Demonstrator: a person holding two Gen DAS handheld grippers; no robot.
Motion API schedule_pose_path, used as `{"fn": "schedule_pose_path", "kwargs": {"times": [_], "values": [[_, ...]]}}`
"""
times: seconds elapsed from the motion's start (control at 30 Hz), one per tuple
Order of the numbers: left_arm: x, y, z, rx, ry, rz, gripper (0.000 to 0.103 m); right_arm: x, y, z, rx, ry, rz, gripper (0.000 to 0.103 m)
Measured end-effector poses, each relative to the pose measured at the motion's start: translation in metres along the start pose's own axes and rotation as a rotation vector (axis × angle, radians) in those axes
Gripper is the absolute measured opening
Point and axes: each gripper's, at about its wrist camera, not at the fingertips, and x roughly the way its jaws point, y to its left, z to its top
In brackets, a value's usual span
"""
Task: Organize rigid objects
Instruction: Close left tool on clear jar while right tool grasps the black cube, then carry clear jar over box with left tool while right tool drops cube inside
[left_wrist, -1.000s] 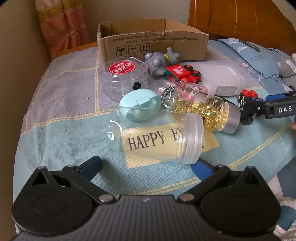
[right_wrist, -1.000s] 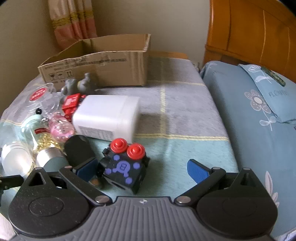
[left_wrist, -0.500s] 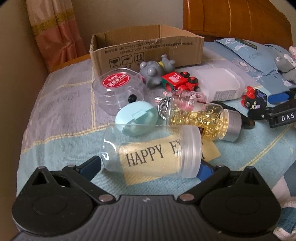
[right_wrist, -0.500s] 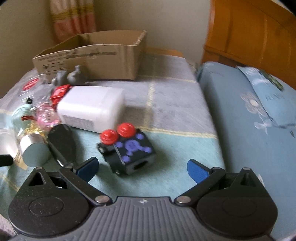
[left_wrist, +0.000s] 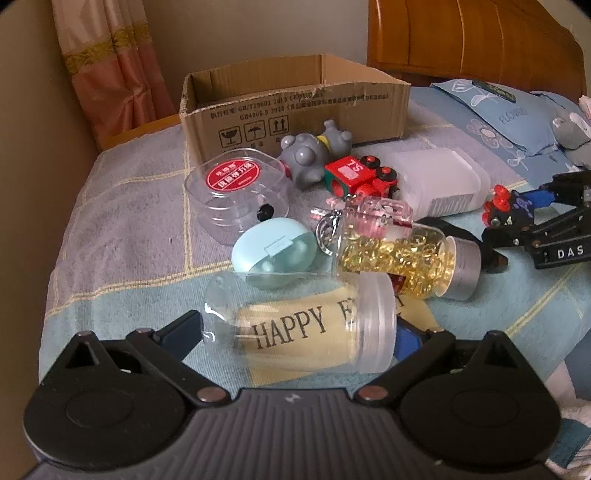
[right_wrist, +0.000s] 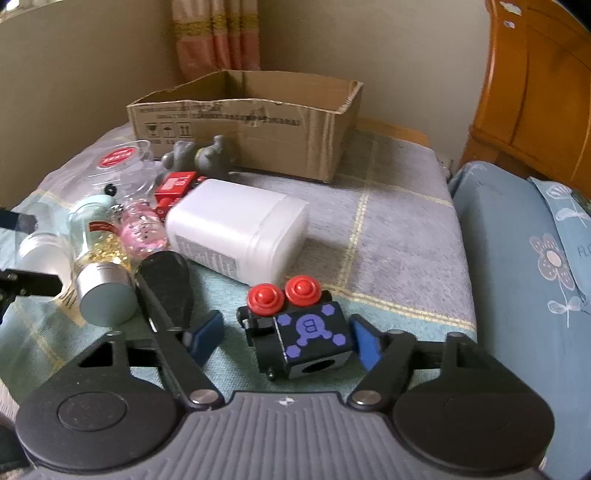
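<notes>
The left gripper (left_wrist: 299, 330) sits low in its frame with its blue-padded fingers (left_wrist: 181, 328) spread on either side of a clear plastic jar with a frosted screw lid and a yellow "HAPPY" label (left_wrist: 299, 325), lying on its side; whether the pads press its ends or merely flank it is hard to tell from this angle. The right gripper (right_wrist: 286, 338) is narrowed around a black toy block with purple hexagon markings and two red knobs (right_wrist: 303, 328) at lower centre: the right pad touches the block, the left pad stands a little apart. Just above the jar lie a pale blue egg-shaped case (left_wrist: 275, 251) and a clear bottle of golden capsules with a silver cap (left_wrist: 402, 258). Further up are a white plastic canister (right_wrist: 236, 230) on its side, a red toy train (left_wrist: 360, 179), a grey rubber figure (left_wrist: 310, 155) and a round clear tub with a red sticker (left_wrist: 236, 192). An open cardboard box (right_wrist: 251, 122) stands at upper centre on the checked blue-grey blanket (right_wrist: 388, 240).
</notes>
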Motion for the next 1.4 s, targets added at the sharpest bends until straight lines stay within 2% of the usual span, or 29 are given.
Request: {"fn": "schedule_pose_path", "kwargs": {"times": [0.1,0.13,0.43,0.7,0.87,1.0,1.23,1.37,1.4], "values": [[-0.001,0.000,0.001,-0.006,0.009,-0.008,0.093,-0.003,0.000,0.001,-0.007,0.004,0.012,0.060],[-0.001,0.001,0.002,-0.011,0.015,-0.009,0.093,-0.003,0.000,0.001,-0.008,0.008,0.013,0.059],[-0.007,0.005,0.013,0.008,0.042,-0.013,0.093,-0.012,-0.007,0.007,0.008,0.033,0.032,0.058],[-0.027,0.015,0.042,0.076,0.049,-0.034,0.093,-0.038,-0.007,0.031,-0.059,-0.012,0.048,0.058],[-0.032,0.025,0.080,0.085,0.000,-0.024,0.093,-0.042,-0.002,0.068,-0.099,-0.064,0.092,0.058],[-0.025,0.033,0.119,0.083,-0.058,0.015,0.093,-0.034,0.004,0.104,-0.122,-0.111,0.081,0.058],[0.007,0.050,0.187,0.051,-0.081,0.044,0.093,-0.002,0.002,0.174,-0.101,-0.137,0.072,0.058],[0.028,0.055,0.212,0.024,-0.075,0.061,0.093,0.024,0.004,0.203,-0.084,-0.137,0.070,0.059],[0.033,0.055,0.215,0.019,-0.069,0.068,0.093,0.030,0.003,0.206,-0.078,-0.121,0.082,0.063]]}}
